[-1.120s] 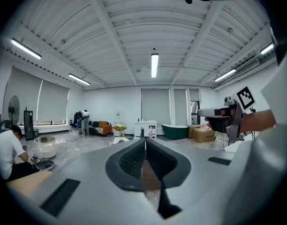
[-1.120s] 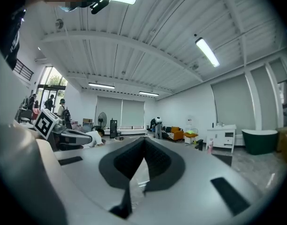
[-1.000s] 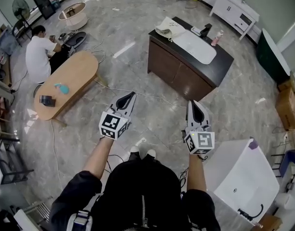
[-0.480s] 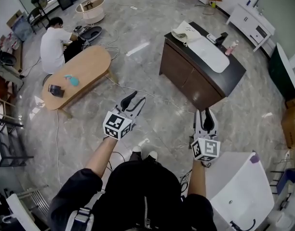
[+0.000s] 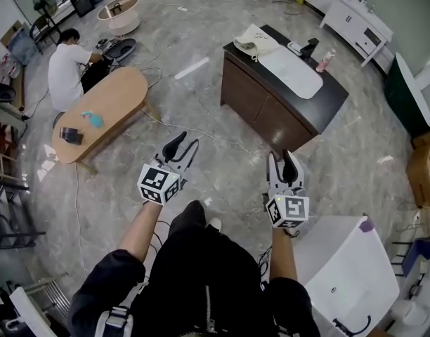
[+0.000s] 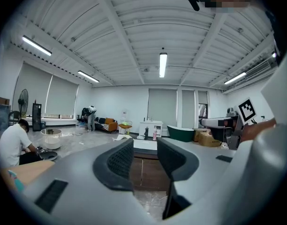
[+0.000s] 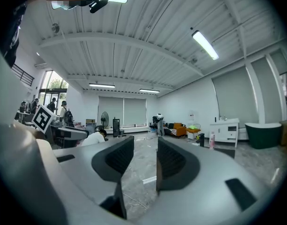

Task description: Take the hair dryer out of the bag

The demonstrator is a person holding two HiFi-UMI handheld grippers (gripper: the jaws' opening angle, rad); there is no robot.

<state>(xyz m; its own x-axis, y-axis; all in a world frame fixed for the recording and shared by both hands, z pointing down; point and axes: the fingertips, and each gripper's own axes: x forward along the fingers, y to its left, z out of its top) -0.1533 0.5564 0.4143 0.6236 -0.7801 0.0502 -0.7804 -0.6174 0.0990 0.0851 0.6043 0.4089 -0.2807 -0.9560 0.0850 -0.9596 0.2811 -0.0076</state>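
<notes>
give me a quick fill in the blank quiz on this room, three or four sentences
1. The cream cloth bag lies on top of a wooden cabinet that is dark ___.
2. The small bottle standing on that cabinet is ___.
3. The person in the white shirt sits on the ___.
4. The small teal object lies on the ___ wooden table.

Missing words: brown; pink; floor; oval
</notes>
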